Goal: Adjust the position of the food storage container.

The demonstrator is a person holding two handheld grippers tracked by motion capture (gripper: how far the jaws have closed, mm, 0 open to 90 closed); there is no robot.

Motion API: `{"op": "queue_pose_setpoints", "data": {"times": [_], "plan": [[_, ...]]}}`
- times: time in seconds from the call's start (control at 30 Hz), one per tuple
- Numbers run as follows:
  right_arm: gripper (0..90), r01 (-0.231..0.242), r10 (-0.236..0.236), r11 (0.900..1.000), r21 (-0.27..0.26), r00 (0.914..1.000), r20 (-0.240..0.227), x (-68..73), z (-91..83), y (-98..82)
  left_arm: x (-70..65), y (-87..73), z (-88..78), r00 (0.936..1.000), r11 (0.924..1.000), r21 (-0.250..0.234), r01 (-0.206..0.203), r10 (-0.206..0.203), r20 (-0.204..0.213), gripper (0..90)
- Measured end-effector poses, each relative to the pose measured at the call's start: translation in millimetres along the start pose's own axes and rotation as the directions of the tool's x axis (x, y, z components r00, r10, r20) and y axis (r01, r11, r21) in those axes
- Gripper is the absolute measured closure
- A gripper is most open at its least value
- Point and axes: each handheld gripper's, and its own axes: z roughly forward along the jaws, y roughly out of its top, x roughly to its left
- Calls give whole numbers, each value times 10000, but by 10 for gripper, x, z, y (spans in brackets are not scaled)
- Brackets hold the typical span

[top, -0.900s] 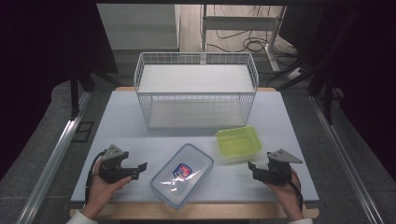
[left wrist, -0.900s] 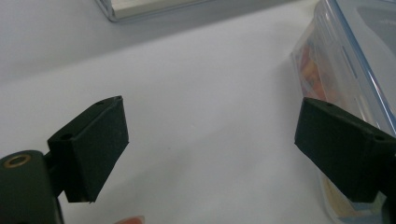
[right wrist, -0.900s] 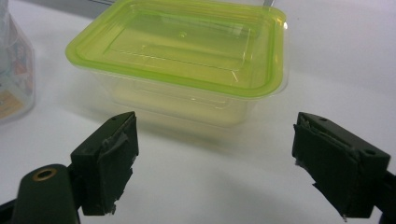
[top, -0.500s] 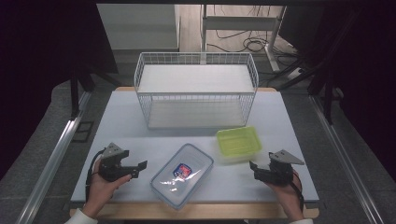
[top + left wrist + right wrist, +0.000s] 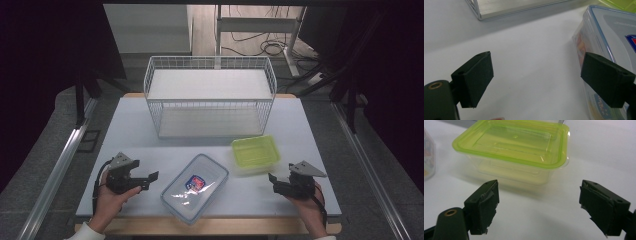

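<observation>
Two hand-held grippers rest at the near edge of the white table point(image 5: 125, 135). The left gripper point(image 5: 148, 177), jaws spread apart and holding nothing, points toward the clear lidded box point(image 5: 195, 187) just beside it. The right gripper point(image 5: 276, 181), jaws likewise wide and unloaded, faces the green-lidded container point(image 5: 255, 152), which sits near the box, in front of the wire basket point(image 5: 210, 97).

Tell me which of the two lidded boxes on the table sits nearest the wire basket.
The green box. It sits just in front of the wire basket, towards its right end. The clear box with the blue-rimmed lid lies closer to the table's front edge.
</observation>
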Motion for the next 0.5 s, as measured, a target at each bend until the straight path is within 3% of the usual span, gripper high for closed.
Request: {"op": "queue_pose_setpoints", "data": {"times": [0.1,0.3,0.43,0.5], "plan": [[167,-40,40,10000,-63,10000,46,9,-27,6,-15,-4,0,10000,10000,29,20,-20,41,110],[169,-145,145,9999,-36,9999,39,18,-24,14,-59,33,-48,9990,9998,-186,-15,23,456,252],[169,-179,179,9998,-44,9998,34,22,-31,19,-83,71,-102,9930,9996,-264,-108,139,1175,571],[170,-184,185,9998,-71,9998,44,18,-30,22,-113,102,-134,9830,9996,-252,-110,154,1831,762]]}}
